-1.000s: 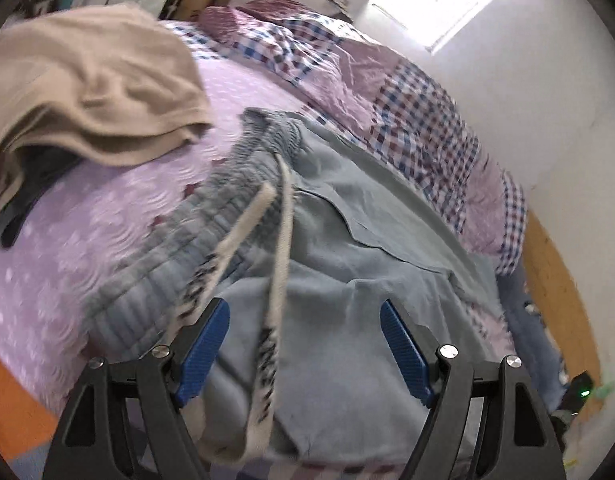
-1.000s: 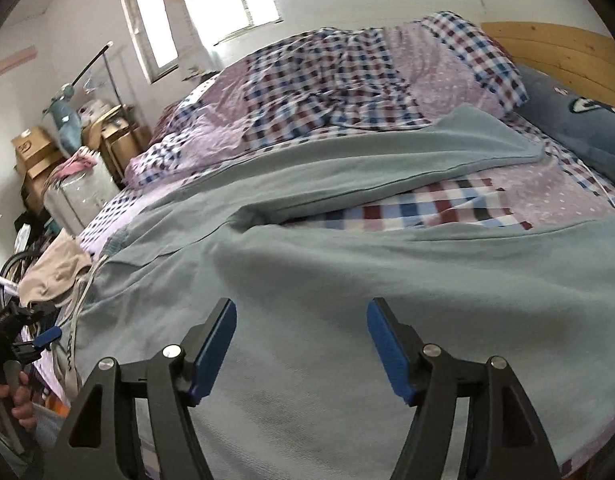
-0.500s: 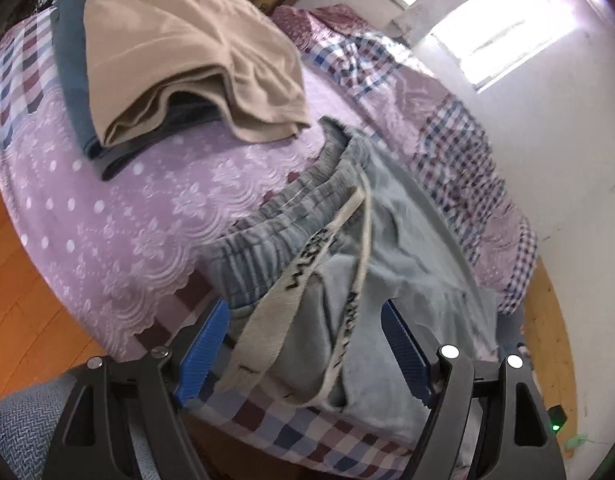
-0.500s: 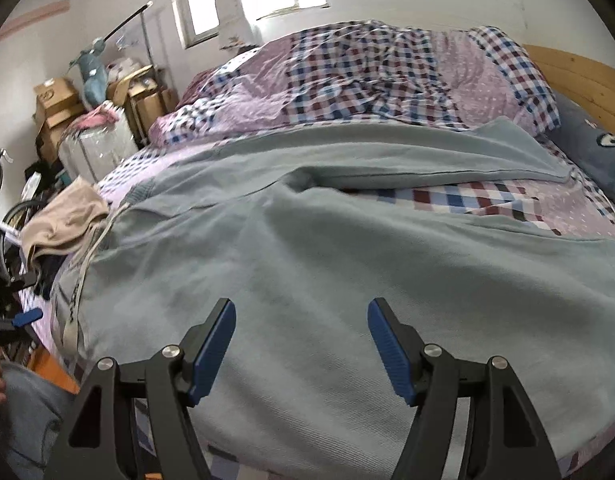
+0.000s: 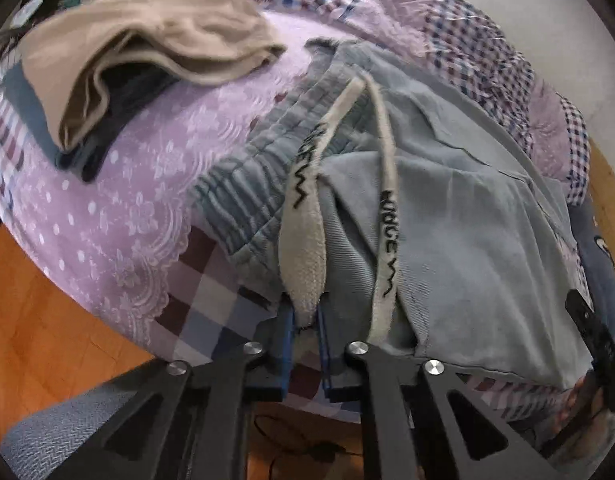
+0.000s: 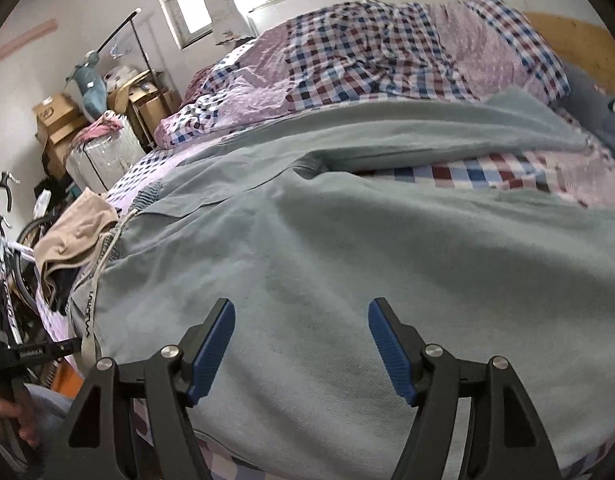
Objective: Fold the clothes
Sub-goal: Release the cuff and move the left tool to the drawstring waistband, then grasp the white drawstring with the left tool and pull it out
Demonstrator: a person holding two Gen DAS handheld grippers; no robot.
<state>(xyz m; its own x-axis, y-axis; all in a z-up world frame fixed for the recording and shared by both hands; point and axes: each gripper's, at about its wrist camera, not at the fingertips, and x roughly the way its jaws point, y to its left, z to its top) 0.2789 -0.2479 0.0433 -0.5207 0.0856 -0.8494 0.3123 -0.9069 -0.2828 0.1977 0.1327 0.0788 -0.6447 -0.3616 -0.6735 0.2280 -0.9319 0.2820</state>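
Grey-blue trousers [image 5: 487, 232] lie spread across the bed, their ribbed waistband [image 5: 259, 168] at the near edge. Two white drawstrings with black lettering hang from it. My left gripper [image 5: 306, 320] is shut on the end of the left drawstring [image 5: 303, 240], which is pinched between the blue pads. The other drawstring [image 5: 387, 216] hangs loose to the right. In the right wrist view my right gripper [image 6: 301, 320] stands open just over the trousers [image 6: 347, 240], with flat cloth below the gap and nothing pinched.
A folded pile with a beige garment [image 5: 155, 36] on top sits on the purple lace sheet [image 5: 107, 208] left of the waistband. A crumpled plaid quilt [image 6: 367, 48] lies along the far side. Wooden floor [image 5: 39, 340], boxes [image 6: 55, 120] and a bicycle [image 6: 3, 208] flank the bed.
My left gripper has closed its wide jaws onto the left drawstring's end and sits closer to the waistband. The right gripper has sunk slightly toward the trousers, still open.
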